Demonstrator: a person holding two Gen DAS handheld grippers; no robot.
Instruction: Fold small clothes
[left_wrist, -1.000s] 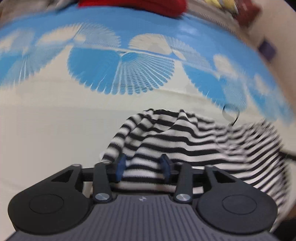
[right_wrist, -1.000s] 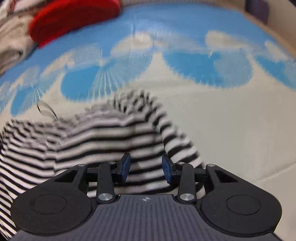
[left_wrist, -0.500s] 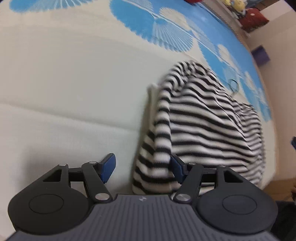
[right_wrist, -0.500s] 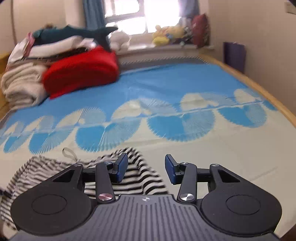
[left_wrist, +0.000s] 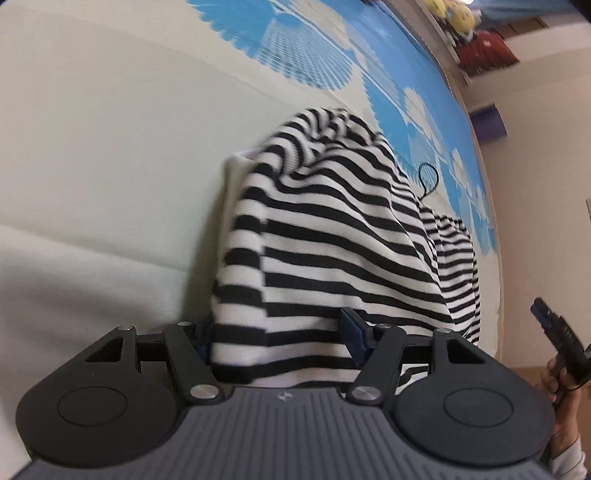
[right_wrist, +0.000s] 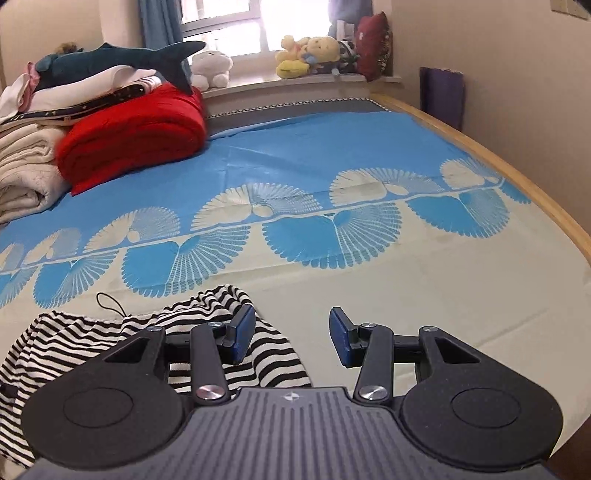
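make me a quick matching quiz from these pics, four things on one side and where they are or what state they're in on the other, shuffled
Things:
1. striped garment
2. red blanket
3. plush shark
4. right hand-held gripper

Places or states:
A. on top of the stacked bedding
B. open, nothing between its pads
C. folded at the far left of the bed
D. bunched on the cream part of the sheet

Pairs: 1-D, 2-C, 3-A, 4-B

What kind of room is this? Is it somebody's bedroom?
Most likely a bedroom. The striped top lies on a wide bed with a blue and cream patterned sheet. Folded blankets are stacked at its far end, and stuffed toys sit on the windowsill.
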